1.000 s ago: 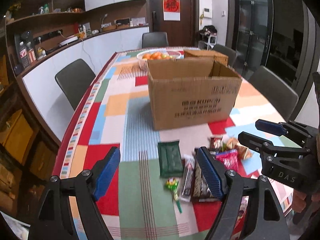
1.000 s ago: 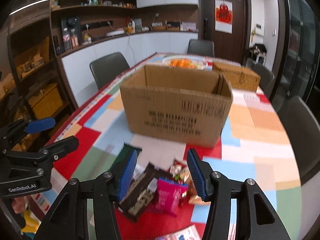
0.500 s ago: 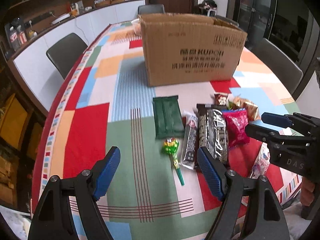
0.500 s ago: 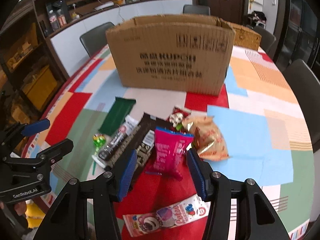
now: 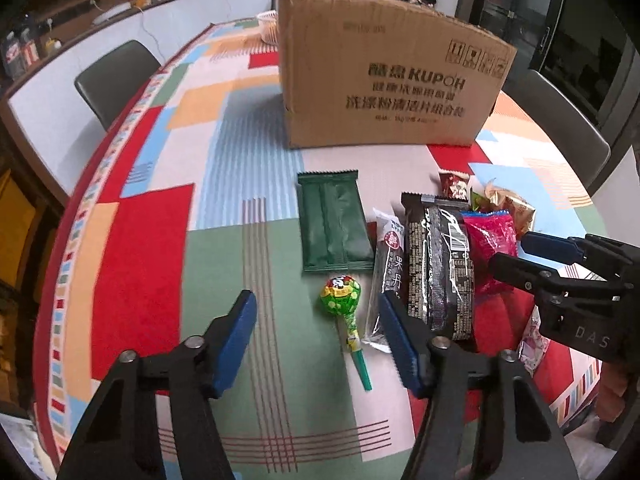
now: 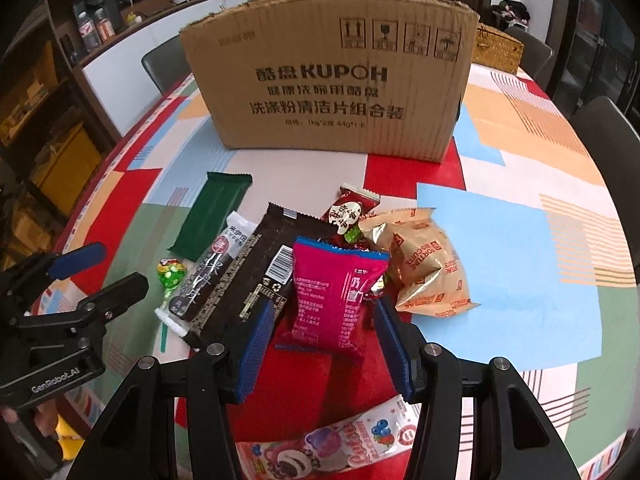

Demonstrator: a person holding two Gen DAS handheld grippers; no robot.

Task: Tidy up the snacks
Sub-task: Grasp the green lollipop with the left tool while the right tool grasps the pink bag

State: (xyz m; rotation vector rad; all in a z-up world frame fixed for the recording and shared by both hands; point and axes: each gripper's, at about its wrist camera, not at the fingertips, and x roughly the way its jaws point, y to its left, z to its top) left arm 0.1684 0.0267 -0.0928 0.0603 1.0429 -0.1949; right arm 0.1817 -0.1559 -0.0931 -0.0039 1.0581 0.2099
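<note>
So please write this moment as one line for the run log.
left gripper: closing, empty, over lollipop | right gripper: open, around pink packet | cardboard box: behind snacks

A home dining room: patchwork-clothed table (image 5: 248, 168), chairs (image 5: 116, 76), sideboard counter (image 6: 132, 56).

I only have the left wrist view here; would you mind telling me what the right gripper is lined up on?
Observer: The right gripper hangs over the pink packet, whose lower end lies between its blue pads without touching them.
Operator: Thank you. Is anything lying nearer than that packet?
Observer: Yes, a pink-and-white cartoon wrapper lies flat under the gripper's frame.
Operator: And what is behind the cardboard box?
Observer: A woven basket stands beyond the cardboard box, at its right corner.
</note>
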